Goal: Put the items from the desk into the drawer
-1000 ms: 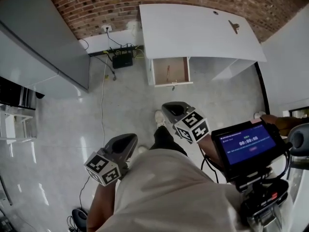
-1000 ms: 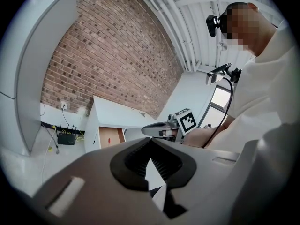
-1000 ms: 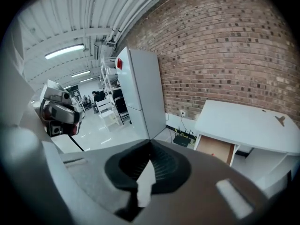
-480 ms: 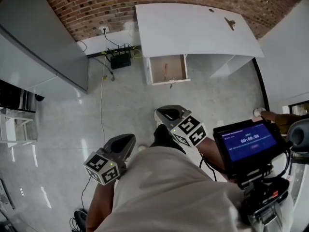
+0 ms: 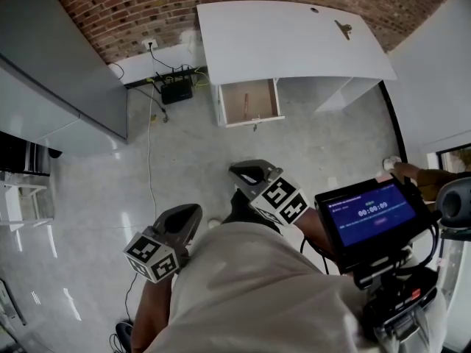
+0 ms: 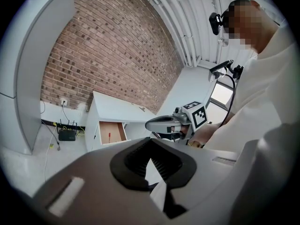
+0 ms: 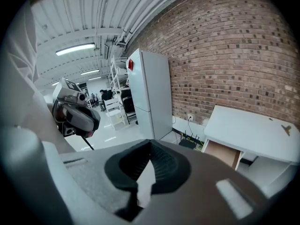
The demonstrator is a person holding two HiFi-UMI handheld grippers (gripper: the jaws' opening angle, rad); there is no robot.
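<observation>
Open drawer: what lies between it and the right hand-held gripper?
Only bare grey floor lies between the open drawer and the right hand-held gripper; the head view shows this.

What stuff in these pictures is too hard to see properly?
1. Small dark thing on the desk: too small in the head view and the right gripper view to name.
2. Thin red thing in the open drawer: too small in the head view and the left gripper view to name.
3. Words on the blue screen: too small in the head view to read.
</observation>
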